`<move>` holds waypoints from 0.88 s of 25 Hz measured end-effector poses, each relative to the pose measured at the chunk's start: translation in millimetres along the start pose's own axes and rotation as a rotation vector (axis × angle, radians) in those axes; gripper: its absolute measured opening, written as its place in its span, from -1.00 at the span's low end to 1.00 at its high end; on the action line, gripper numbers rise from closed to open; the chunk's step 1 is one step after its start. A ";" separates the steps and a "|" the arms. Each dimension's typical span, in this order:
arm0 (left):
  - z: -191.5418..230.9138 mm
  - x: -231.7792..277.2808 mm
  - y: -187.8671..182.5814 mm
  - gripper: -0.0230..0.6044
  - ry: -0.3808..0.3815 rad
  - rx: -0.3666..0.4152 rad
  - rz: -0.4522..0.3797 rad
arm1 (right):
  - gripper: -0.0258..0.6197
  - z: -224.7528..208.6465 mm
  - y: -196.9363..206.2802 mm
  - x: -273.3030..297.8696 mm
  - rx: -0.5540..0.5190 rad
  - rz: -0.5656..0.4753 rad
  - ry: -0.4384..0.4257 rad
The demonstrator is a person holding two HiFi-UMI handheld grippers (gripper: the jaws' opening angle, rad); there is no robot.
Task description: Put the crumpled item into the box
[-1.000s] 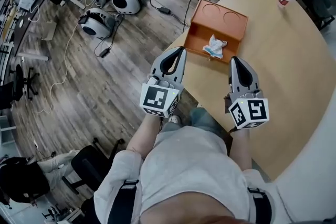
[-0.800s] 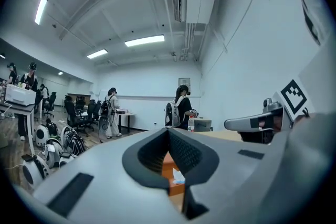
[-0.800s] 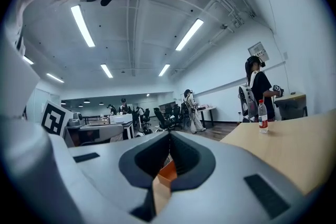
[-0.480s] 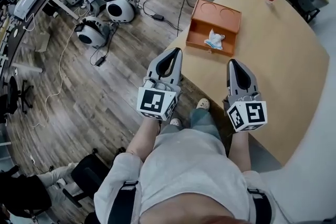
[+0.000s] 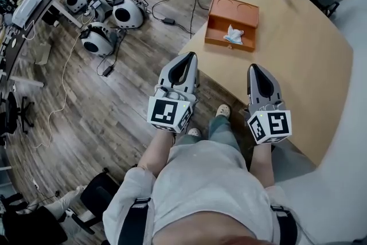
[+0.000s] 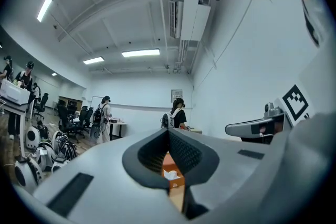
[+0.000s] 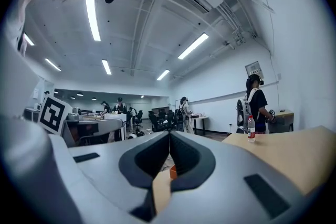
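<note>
Stretching away below, the smooth tan wooden surface lies ahead of the left claw and right claw, both grey, tapered, shut tight and empty, well apart from the orange rectangular box, long side crosswise, where the crumpled white tissue rests.

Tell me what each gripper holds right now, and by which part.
Nothing is held. The left gripper and the right gripper are shut and empty; the crumpled white paper lies in the open orange box, apart from both.
</note>
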State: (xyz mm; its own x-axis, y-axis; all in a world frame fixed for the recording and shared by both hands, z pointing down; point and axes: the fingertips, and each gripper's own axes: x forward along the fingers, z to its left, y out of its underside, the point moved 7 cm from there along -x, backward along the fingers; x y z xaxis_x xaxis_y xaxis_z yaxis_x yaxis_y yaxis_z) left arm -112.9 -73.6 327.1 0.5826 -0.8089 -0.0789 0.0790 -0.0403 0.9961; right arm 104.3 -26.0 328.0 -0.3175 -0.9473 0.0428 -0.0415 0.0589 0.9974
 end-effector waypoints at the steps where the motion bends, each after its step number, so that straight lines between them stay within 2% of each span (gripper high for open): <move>1: -0.2 -3.6 -1.1 -0.88 0.003 0.002 -0.004 | -0.89 4.1 0.1 -2.8 -0.003 -0.003 0.001; 13: -3.2 -30.0 -17.9 -0.88 0.021 0.006 -0.060 | -0.89 29.4 -10.2 -25.5 -0.038 -0.032 0.015; 22: -6.6 -35.6 -20.7 -0.88 0.024 -0.003 -0.070 | -0.89 32.9 -14.5 -30.8 -0.053 -0.032 0.014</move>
State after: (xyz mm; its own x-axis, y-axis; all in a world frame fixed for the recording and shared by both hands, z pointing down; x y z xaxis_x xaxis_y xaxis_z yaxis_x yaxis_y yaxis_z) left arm -129.9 -40.2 309.0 0.5944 -0.7901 -0.1498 0.1227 -0.0950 0.9879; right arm 83.5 12.7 310.3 -0.3036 -0.9527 0.0112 -0.0014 0.0122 0.9999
